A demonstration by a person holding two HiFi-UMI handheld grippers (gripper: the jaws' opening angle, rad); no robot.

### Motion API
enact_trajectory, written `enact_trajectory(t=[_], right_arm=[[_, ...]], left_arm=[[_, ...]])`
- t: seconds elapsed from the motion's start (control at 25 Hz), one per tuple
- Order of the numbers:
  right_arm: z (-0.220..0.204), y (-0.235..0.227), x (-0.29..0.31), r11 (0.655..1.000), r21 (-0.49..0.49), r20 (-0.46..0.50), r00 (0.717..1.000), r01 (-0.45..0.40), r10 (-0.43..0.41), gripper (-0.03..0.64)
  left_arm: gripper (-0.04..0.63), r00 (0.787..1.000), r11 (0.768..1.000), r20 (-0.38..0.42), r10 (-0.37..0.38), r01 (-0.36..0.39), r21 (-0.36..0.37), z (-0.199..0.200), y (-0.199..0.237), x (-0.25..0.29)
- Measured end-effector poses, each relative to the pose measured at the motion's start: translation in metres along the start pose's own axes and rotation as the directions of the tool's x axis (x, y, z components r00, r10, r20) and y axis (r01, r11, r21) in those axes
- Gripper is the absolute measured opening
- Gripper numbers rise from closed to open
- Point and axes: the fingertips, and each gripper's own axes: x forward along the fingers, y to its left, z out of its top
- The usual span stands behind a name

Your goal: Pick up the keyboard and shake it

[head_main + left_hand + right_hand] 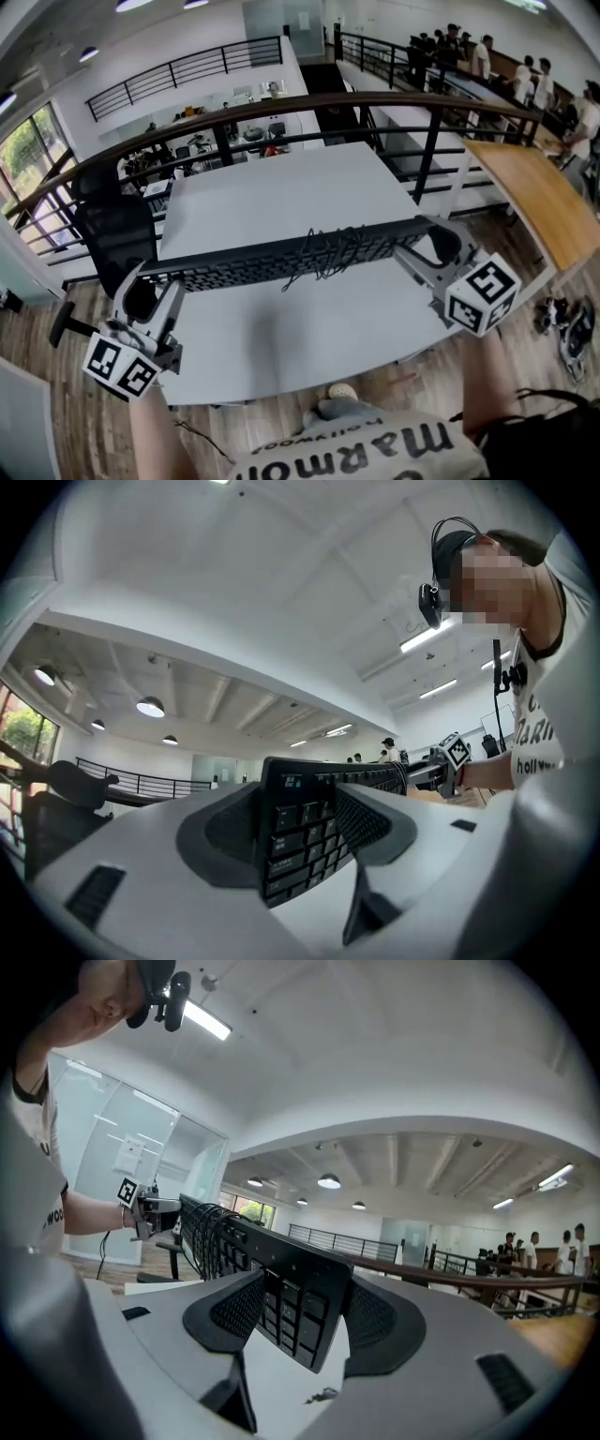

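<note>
A long black keyboard [272, 260] hangs in the air above the white table [281, 192], tilted on edge, with its dark cable [328, 251] wound round its middle. My left gripper [157, 281] is shut on the keyboard's left end, and my right gripper [429, 239] is shut on its right end. In the left gripper view the keys [286, 841] sit clamped between the grey pads [230, 832]. The right gripper view shows the other end [295, 1312] held the same way. Each gripper sees the other far along the keyboard: the right gripper [450, 757] and the left gripper [141, 1208].
A black office chair [117, 230] stands at the table's left. A dark railing [281, 105] runs behind the table. A wooden table [539, 197] is at the right, with several people [469, 47] far behind. Wooden floor lies below the near edge.
</note>
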Motion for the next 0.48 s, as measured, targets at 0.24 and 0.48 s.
enact_trajectory(t=[0.24,0.48], right_arm=[[-0.069,-0.018,0.022,0.996,0.089,-0.134,0.99,-0.03,0.042,0.261],[-0.123,-0.04,0.032,0.982,0.18,-0.241,0.966,-0.052,0.095,0.261]], left_arm=[[0.238,0.994,0.994,-0.112,0.022,-0.033,-0.102,-0.07,0.002,0.023],[0.238,0.978,0.983,-0.208,0.026,-0.063,-0.173,-0.118,-0.004,0.049]])
